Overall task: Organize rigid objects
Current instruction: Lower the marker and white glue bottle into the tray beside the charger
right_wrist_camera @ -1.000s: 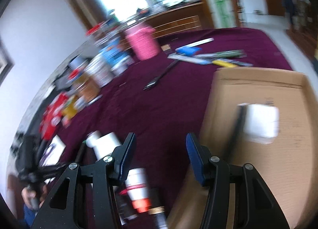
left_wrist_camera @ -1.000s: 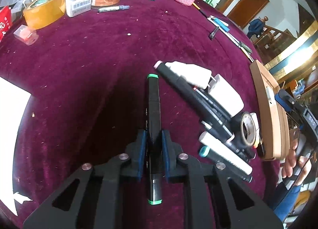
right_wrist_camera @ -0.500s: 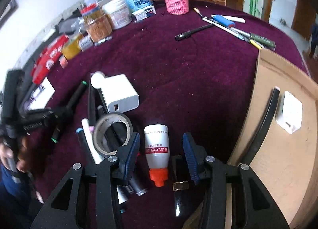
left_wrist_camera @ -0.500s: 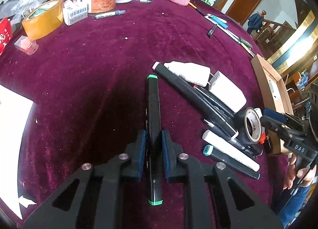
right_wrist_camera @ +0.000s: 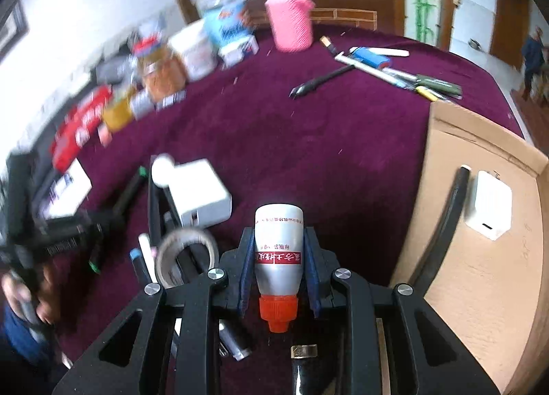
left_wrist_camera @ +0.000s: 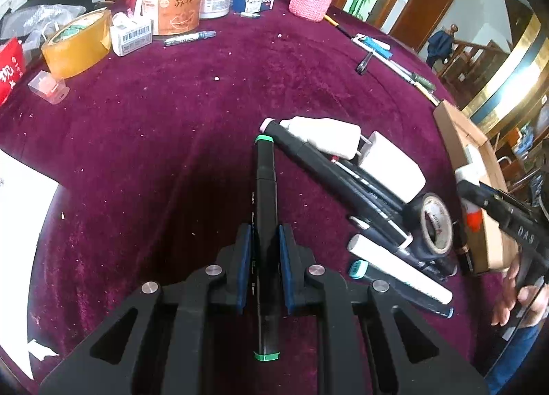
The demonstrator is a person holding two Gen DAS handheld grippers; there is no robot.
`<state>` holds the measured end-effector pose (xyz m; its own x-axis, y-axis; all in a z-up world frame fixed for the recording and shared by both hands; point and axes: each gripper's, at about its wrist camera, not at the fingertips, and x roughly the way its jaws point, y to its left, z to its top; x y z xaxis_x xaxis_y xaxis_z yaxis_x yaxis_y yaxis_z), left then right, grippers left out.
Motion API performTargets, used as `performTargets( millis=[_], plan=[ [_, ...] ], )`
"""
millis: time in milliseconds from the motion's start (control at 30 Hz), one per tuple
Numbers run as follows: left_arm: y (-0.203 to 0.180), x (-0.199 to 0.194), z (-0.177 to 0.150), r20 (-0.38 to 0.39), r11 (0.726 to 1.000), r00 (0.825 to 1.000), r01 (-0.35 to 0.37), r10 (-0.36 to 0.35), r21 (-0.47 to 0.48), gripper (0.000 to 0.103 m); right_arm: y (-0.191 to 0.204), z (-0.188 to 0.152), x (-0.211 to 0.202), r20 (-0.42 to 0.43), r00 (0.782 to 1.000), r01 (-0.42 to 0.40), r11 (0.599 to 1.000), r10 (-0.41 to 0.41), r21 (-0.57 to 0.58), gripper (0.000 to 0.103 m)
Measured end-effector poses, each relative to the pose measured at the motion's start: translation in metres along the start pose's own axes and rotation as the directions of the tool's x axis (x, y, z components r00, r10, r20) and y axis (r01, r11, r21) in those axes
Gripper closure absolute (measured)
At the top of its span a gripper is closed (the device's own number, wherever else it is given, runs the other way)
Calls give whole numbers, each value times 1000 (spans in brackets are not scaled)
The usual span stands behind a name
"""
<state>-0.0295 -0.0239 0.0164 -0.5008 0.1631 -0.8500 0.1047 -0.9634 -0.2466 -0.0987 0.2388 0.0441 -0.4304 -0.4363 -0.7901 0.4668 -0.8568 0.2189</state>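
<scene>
A black marker with green end caps (left_wrist_camera: 266, 223) lies lengthwise between the blue pads of the left gripper (left_wrist_camera: 264, 258), which are closed tight against its barrel; its far cap points toward the middle of the maroon velvet tablecloth (left_wrist_camera: 171, 120) and its near cap sits back between the gripper's arms. Just to its right is a heap of rigid items: a longer black marker with a pink tip (left_wrist_camera: 326, 168) lying diagonally, a white power adapter (left_wrist_camera: 391, 168) touching it, a roll of dark tape (left_wrist_camera: 434, 227) standing on edge, and a white-barrelled marker (left_wrist_camera: 398, 268) nearest the camera. In the right wrist view, the right gripper (right_wrist_camera: 279, 270) has its blue pads pressed against both sides of a small white bottle with a red band and an orange cap (right_wrist_camera: 278, 251), the cap pointing back toward the camera, held near the tablecloth beside the pile. To the right of that lies an open cardboard box (right_wrist_camera: 480, 292) holding a white charger (right_wrist_camera: 489, 204) and a long black curved piece (right_wrist_camera: 442, 223) against its left wall. Further back are a pink crocheted bottle cover (right_wrist_camera: 291, 21), a scatter of pens and tools (right_wrist_camera: 394, 74), and, in the left wrist view, a tan packing tape roll (left_wrist_camera: 75, 42) among jars and boxes along the far edge.
</scene>
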Motion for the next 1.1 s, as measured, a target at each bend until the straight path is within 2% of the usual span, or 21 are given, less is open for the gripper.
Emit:
performTargets(
  millis=[200, 367, 633, 800, 967, 1100],
  plan=[
    [-23, -29, 2, 119, 999, 993, 2, -8, 51, 90, -17, 7, -26, 125, 990, -77, 993, 65, 88, 79],
    [-45, -40, 4, 148, 995, 988, 18, -33, 96, 90, -26, 11, -36, 165, 983, -106, 986, 84, 127, 79],
    [-102, -42, 6, 129, 977, 983, 105, -130, 188, 90, -46, 9, -47, 199, 974, -147, 973, 110, 178, 79],
    [-150, -41, 10, 102, 954, 976, 160, -191, 254, 90, -58, 10, -56, 217, 970, -152, 968, 108, 198, 79],
    [-202, -40, 11, 81, 925, 969, 197, -234, 325, 90, -90, 5, -73, 257, 963, -152, 946, 78, 285, 79],
    [-235, -26, 13, 29, 907, 961, 249, -275, 339, 90, -122, 1, -83, 260, 966, -104, 922, 4, 373, 79]
  ],
)
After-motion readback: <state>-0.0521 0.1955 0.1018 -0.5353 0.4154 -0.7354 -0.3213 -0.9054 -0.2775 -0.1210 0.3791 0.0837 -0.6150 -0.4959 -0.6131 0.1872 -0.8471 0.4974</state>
